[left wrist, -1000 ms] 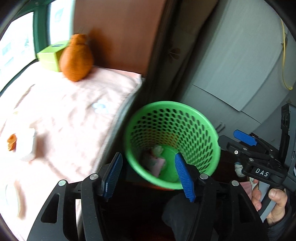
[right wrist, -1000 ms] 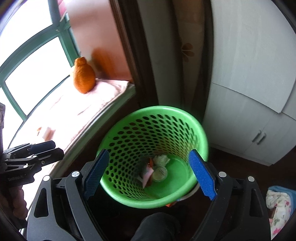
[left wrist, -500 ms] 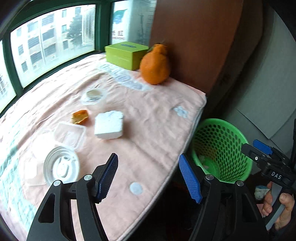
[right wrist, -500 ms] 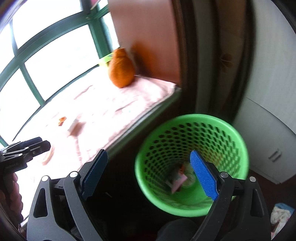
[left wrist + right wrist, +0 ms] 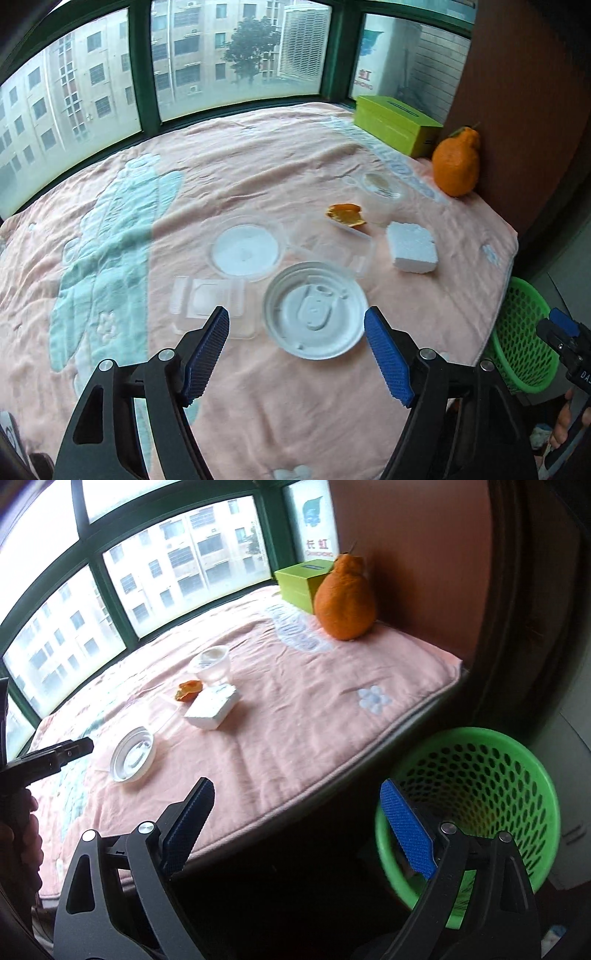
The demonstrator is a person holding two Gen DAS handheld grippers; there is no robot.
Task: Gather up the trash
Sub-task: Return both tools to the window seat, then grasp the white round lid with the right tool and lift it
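Trash lies ahead of my left gripper (image 5: 297,356), whose fingers are spread wide and hold nothing, hovering over the pink blanket (image 5: 332,417): a round plastic lid (image 5: 315,310) just at twelve o'clock, an orange peel (image 5: 345,215) and a foam block (image 5: 412,248) farther toward one. My right gripper (image 5: 297,827) gapes empty too, green basket (image 5: 517,768) at three o'clock.
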